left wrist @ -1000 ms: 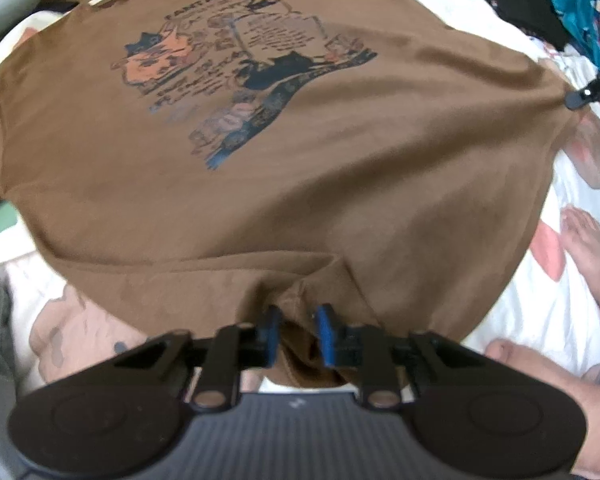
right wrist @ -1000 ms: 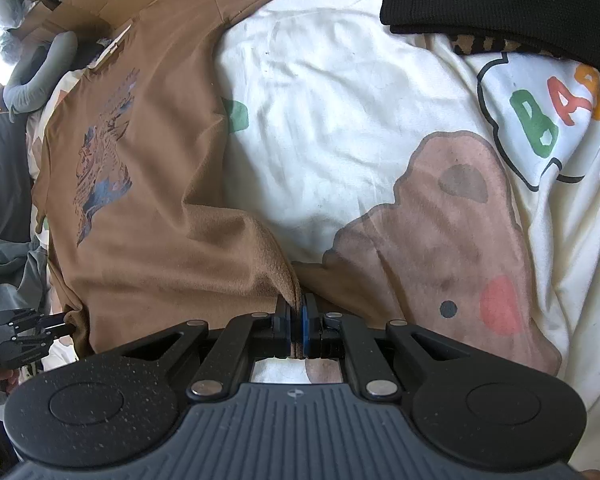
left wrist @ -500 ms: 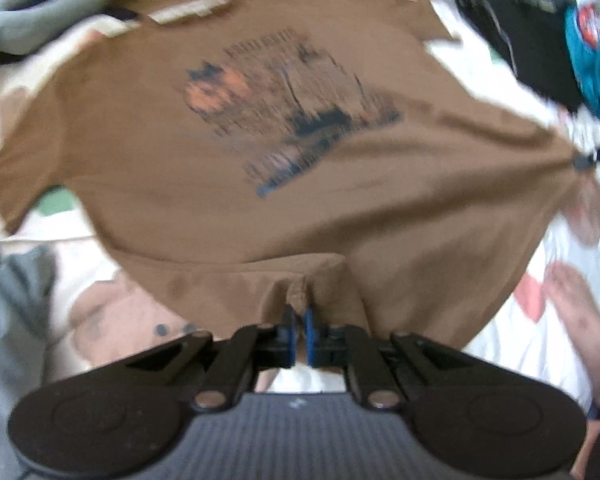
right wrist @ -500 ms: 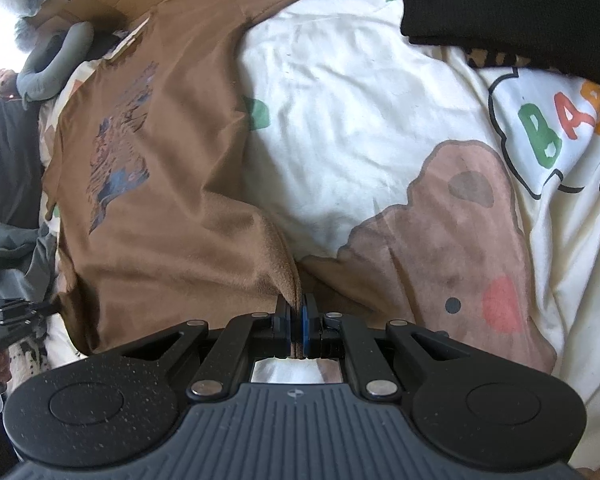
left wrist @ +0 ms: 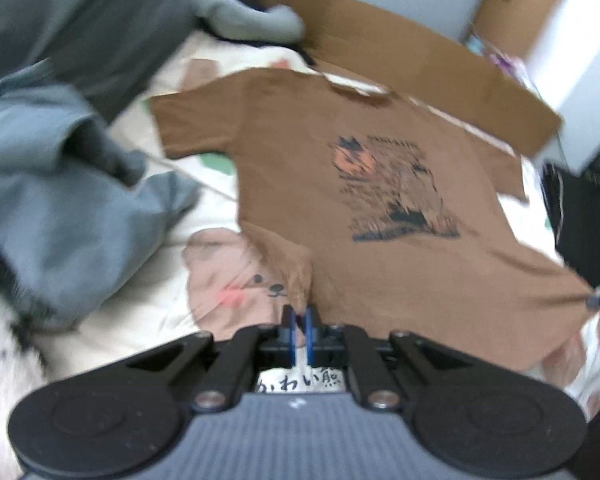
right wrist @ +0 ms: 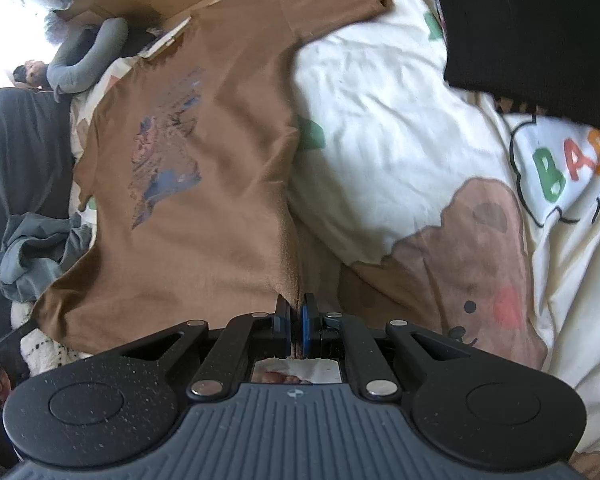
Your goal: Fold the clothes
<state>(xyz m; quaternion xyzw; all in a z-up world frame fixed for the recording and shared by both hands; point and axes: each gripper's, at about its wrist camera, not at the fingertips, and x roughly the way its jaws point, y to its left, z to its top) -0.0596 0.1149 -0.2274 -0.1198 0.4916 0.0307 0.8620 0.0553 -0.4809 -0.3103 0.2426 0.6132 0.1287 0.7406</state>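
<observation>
A brown T-shirt [left wrist: 380, 216] with a dark and orange print lies front up on a cream cartoon bedsheet [left wrist: 148, 312], its hem lifted off the bed. My left gripper [left wrist: 299, 320] is shut on the hem's left corner. My right gripper [right wrist: 296, 316] is shut on the other hem corner of the brown T-shirt [right wrist: 204, 208]. In the left wrist view the right gripper's tip [left wrist: 594, 300] shows small at the far right, pulling the hem taut between the two.
Grey garments [left wrist: 52, 200] are heaped left of the shirt. A flat cardboard sheet [left wrist: 420, 76] lies beyond the collar. A black garment [right wrist: 532, 28] lies at the right on the bedsheet [right wrist: 380, 120]. A grey pillow [right wrist: 84, 56] sits at the far left.
My left gripper closed on the hem corner, then rose and rolled, lifting the cloth. The right gripper rose a little with its corner, and the hem now hangs stretched above the sheet.
</observation>
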